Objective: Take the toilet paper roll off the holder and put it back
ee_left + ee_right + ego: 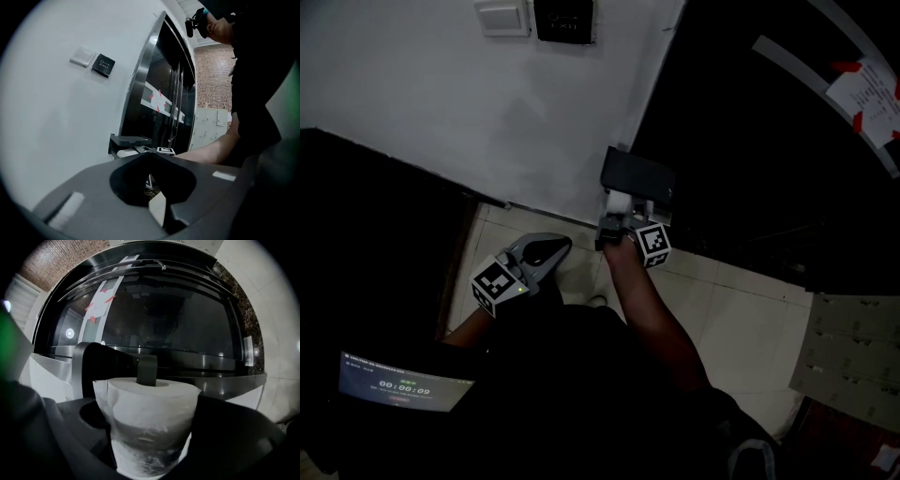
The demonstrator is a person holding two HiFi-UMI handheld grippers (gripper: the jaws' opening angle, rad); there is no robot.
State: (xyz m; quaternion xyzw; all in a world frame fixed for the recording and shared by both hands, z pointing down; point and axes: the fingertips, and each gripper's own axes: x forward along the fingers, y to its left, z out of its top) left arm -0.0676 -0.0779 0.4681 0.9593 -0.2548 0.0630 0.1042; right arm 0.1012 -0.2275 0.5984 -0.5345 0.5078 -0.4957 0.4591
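A white toilet paper roll (150,413) sits on the dark wall holder (89,366), whose peg (146,370) runs through the roll's core. My right gripper (150,437) has one jaw on each side of the roll, and both press against the paper. In the head view the holder (637,178) is fixed beside the dark door, with the roll (619,202) under it and the right gripper (614,230) up against it. My left gripper (546,251) hangs lower left over the floor, shut and empty. The left gripper view shows the holder (129,139) from the side.
A white wall (441,103) carries a light switch (502,17) and a black exit plate (564,19). The dark glass door (769,141) with red-marked tape stands to the right. Below is a tiled floor (750,328), and a screen (403,384) glows at lower left.
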